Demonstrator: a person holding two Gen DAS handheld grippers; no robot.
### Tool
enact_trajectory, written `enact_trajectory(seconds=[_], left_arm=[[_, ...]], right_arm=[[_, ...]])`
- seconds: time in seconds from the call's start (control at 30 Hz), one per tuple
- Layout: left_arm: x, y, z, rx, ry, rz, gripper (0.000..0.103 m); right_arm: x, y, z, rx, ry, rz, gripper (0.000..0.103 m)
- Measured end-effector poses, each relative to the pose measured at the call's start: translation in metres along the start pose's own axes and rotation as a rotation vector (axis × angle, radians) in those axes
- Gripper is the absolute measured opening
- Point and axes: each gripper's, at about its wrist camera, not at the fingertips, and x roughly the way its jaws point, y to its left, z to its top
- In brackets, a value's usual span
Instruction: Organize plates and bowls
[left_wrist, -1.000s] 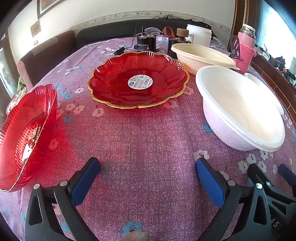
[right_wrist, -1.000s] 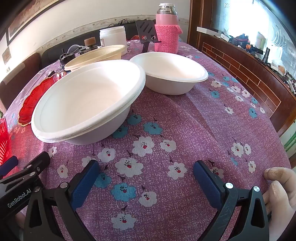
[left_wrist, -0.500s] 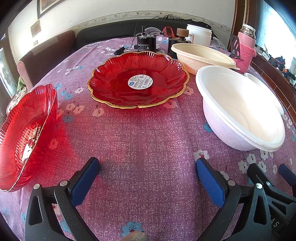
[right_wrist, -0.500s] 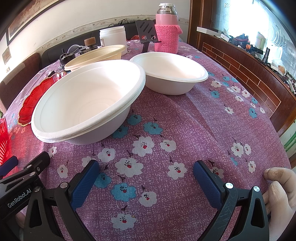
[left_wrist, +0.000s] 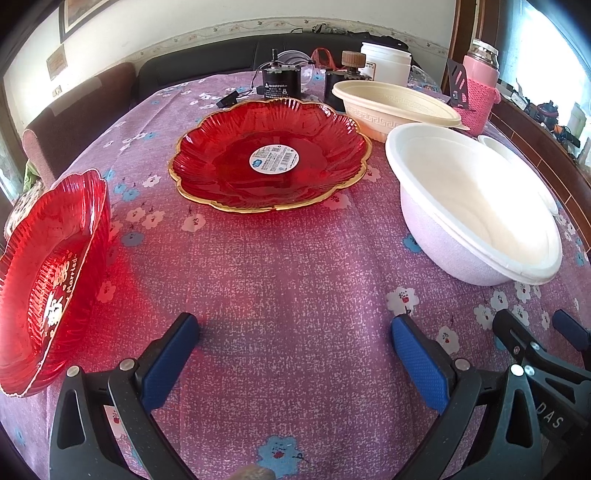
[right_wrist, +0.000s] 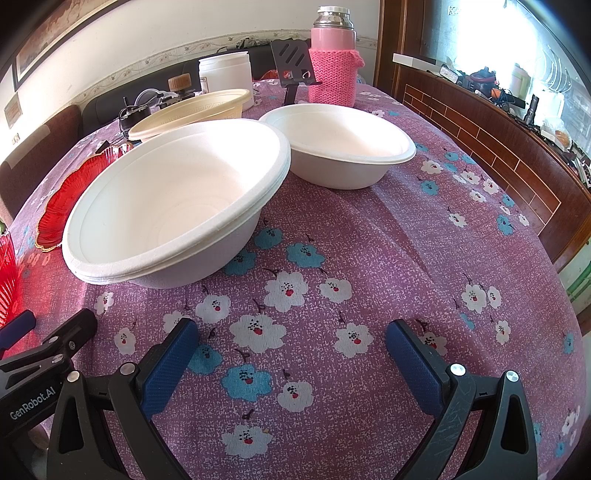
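A large red gold-rimmed plate (left_wrist: 269, 155) with a round sticker lies flat mid-table. A second red plate (left_wrist: 48, 273) sits tilted at the left table edge. A stack of white bowls (left_wrist: 476, 210) stands to the right, also in the right wrist view (right_wrist: 173, 206). A single white bowl (right_wrist: 340, 147) stands behind it, and a cream patterned bowl (left_wrist: 391, 107) further back. My left gripper (left_wrist: 295, 347) is open and empty over bare cloth. My right gripper (right_wrist: 291, 347) is open and empty in front of the white bowls.
A pink knit-sleeved flask (right_wrist: 334, 62), a black phone stand (right_wrist: 291, 62), a white tub (right_wrist: 227, 75) and small dark jars (left_wrist: 280, 81) crowd the table's far end. A wooden sideboard (right_wrist: 498, 140) runs along the right. A purple floral cloth (right_wrist: 369, 229) covers the table.
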Motion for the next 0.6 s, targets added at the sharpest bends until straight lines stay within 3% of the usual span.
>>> enact_trajectory(seconds=[0.6], left_arm=[[-0.0008, -0.0015, -0.0015, -0.022, -0.023, 0.020, 0.103]], right_arm=[[0.0000, -0.0007, 0.0003, 0.000, 0.000, 0.000, 0.102]])
